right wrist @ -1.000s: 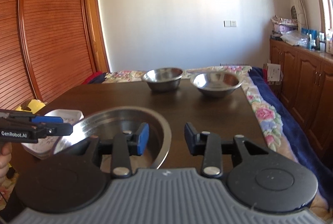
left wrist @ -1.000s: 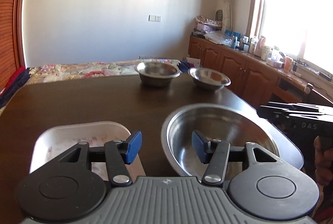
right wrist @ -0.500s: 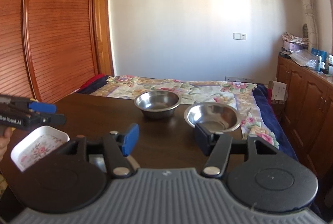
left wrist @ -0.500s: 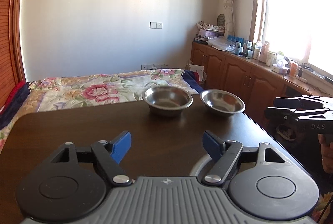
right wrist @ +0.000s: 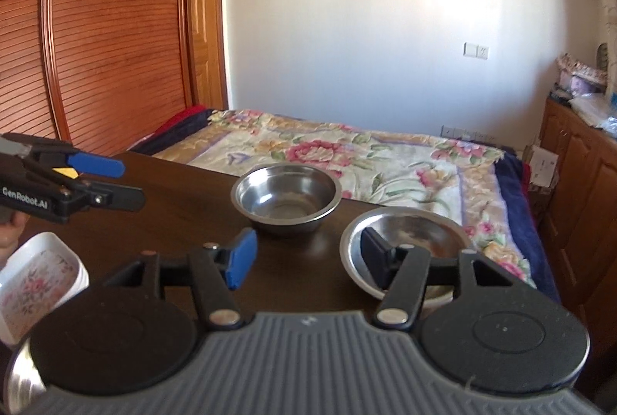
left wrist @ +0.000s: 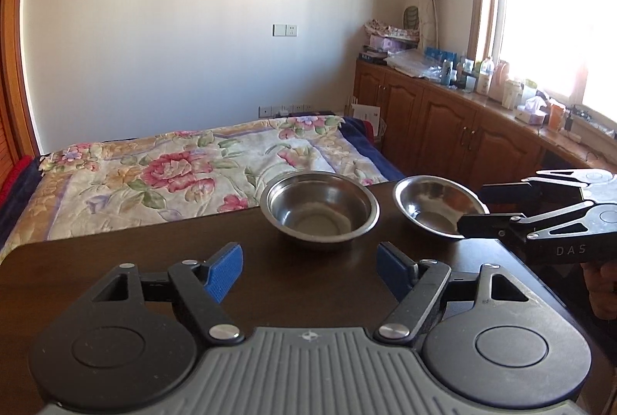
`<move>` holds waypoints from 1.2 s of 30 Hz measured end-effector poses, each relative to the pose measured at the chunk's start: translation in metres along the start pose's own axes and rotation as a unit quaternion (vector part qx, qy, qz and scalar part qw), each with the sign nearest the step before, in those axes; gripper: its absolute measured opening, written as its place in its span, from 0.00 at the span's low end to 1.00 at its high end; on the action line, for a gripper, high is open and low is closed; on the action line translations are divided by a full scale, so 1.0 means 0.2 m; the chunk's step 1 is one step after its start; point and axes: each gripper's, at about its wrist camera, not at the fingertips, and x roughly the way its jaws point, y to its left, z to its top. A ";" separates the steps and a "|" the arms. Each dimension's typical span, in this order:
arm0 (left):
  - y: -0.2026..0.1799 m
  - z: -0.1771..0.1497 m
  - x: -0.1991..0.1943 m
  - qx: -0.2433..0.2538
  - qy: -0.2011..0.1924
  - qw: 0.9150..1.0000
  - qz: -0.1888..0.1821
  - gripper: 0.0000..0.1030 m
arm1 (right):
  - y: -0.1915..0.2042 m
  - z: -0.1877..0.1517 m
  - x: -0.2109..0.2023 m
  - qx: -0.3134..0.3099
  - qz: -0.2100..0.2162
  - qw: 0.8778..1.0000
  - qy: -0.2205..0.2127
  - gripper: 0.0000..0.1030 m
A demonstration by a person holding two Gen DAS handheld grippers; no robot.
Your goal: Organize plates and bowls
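left gripper (left wrist: 308,270): jaws apart, holding nothing, above the table (left wrist: 135,260) | right gripper (right wrist: 308,260): jaws apart, one finger over the shallow bowl (right wrist: 405,241) | deep bowl (left wrist: 319,210) just left of it, far edge | white dish (right wrist: 38,280) near left

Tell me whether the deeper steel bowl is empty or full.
Empty. The deeper steel bowl shows its bare shiny bottom in both wrist views, sitting upright on the table.

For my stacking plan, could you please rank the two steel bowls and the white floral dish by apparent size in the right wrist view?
1-2. Shallow steel bowl and deep steel bowl: alike; the shallow one is nearer.
3. White floral dish: partly cropped, unsure.
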 end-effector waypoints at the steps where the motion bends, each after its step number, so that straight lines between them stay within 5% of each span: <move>1: 0.00 0.01 0.03 0.003 0.002 1.000 0.001 0.76 | -0.01 0.01 0.02 0.001 0.003 1.000 0.004 0.58; 14: 0.08 0.04 0.38 -0.032 0.040 0.999 0.001 0.53 | -0.12 0.08 0.33 0.043 0.032 0.998 0.043 0.44; 18: 0.10 0.05 0.44 -0.046 0.047 0.998 -0.002 0.51 | -0.16 0.08 0.40 0.061 0.036 0.996 0.050 0.37; 36: 0.11 0.06 0.53 -0.058 0.054 0.997 -0.017 0.40 | -0.18 0.12 0.60 0.077 0.046 0.992 0.091 0.33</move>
